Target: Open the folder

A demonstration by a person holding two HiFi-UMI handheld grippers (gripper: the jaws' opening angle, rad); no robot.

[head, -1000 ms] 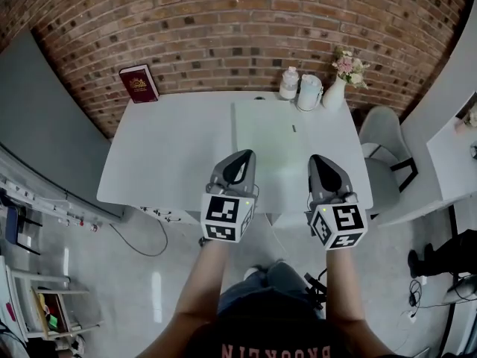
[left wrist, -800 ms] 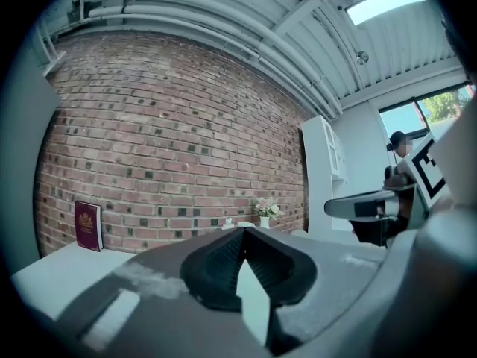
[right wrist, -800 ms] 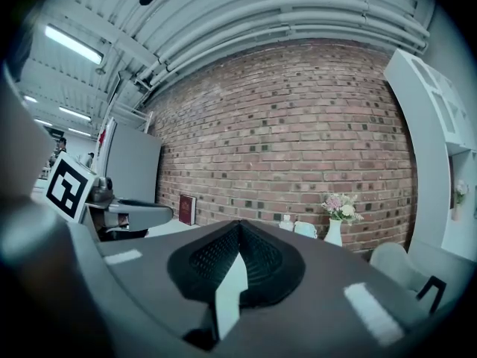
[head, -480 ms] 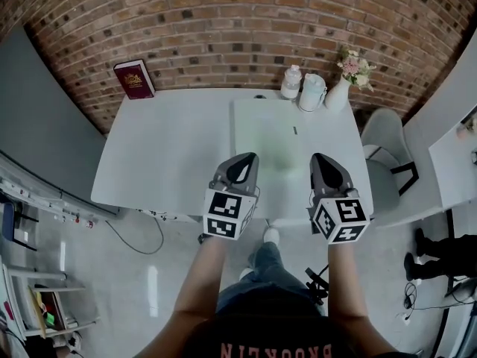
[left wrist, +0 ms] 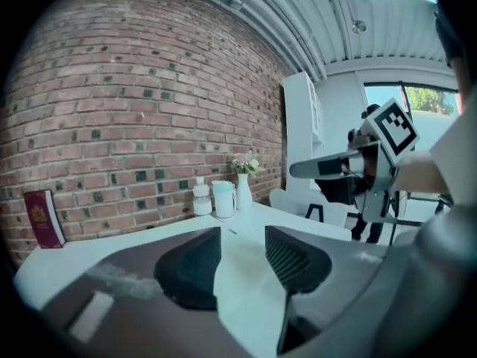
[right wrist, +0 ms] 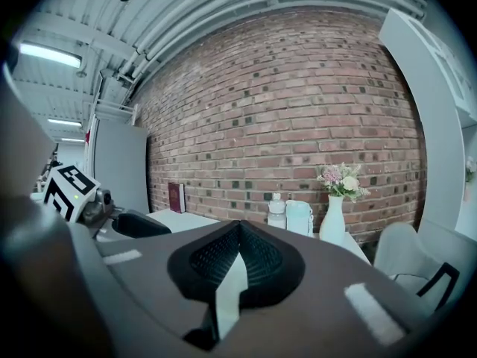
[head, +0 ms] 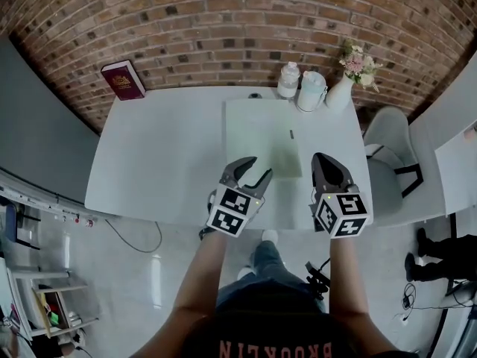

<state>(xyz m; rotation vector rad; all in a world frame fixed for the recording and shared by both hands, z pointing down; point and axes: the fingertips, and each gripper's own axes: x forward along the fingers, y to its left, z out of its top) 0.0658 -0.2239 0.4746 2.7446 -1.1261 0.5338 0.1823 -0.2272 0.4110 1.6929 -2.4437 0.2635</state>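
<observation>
- Nearest: the person's forearms [head: 203, 278] reach fwd, one gripper in each hand, above the near side of the white tabletop [head: 164, 148].
- L gripper [head: 255, 168]: its fingers [left wrist: 195, 263] stand apart and are opening. Btw. them only the pale surface below shows, and no thing is gripped. In head view the tips are over the near end of the folder [head: 261, 129]. Touching it or not, I cannot tell.
- R gripper [head: 323, 159]: its fingers [right wrist: 257, 263] are together, pads meeting at the tips, w/ nothing held. It is over bare tabletop, just R of the folder's near R corner.
- The folder is pale green and lies flat and closed in the middle of the tabletop, its long side running from near to far. There is a small dark mark on its R part.
- R of the tabletop: a grey chair [head: 391, 151].
- Far edge, by the folder's far R corner: bottle [head: 289, 80], white jug [head: 311, 91] and vase [head: 341, 92] w/ pink flowers, in a row close together.
- Far L corner: red book [head: 123, 80], upright against the brick wall [head: 223, 21].
</observation>
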